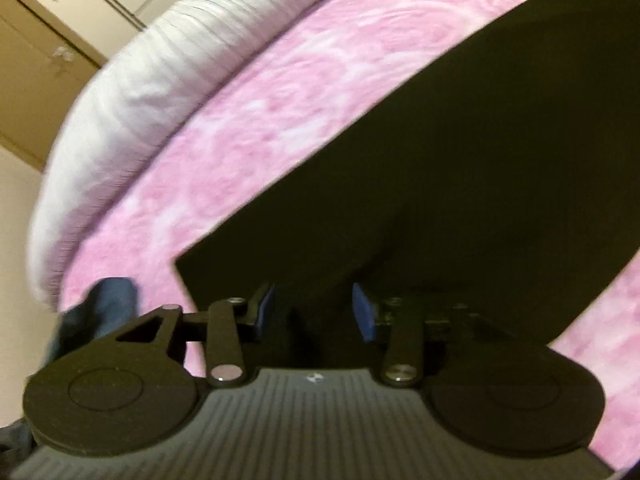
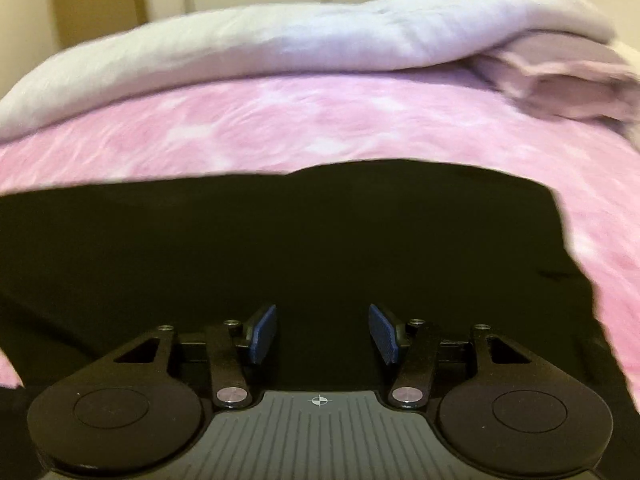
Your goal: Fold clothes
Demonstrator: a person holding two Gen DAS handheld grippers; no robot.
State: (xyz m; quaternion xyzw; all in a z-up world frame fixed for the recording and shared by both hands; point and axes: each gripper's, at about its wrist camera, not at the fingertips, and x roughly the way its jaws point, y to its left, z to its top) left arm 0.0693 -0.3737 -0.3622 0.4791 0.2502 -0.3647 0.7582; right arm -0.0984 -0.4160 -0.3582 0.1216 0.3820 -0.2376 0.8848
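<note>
Bed [image 2: 320,128]: carries the whole work, under a pink patterned cover. It serves as the folding surface.

Quilt [image 2: 280,40]: pale, bunched along the far side of the bed, with a second folded pale bundle at its right end. It lies clear of the garment and does not obstruct.

Garment [image 2: 280,248]: black, lying on the near part of the pink cover. In the left wrist view its edges run straight and meet at a sharp corner at the near left, which suggests at least one fold is made; I judge the task partly done. How many layers lie there cannot be told, the cloth being uniformly dark. In the right wrist view the right edge is ragged and uneven, so squaring and a further fold probably remain.

Blue cloth [image 1: 108,304]: a small dark-blue item at the near left, just beside the garment's corner, blurred. It may be another piece awaiting folding; it could catch on a sweep to the left.

Left hand-held gripper [image 1: 312,312]: jaws part-open over the garment, nothing between the pads.

Right hand-held gripper [image 2: 322,334]: jaws about half apart above the black cloth, holding nothing.

Both views are motion-blurred.
</note>
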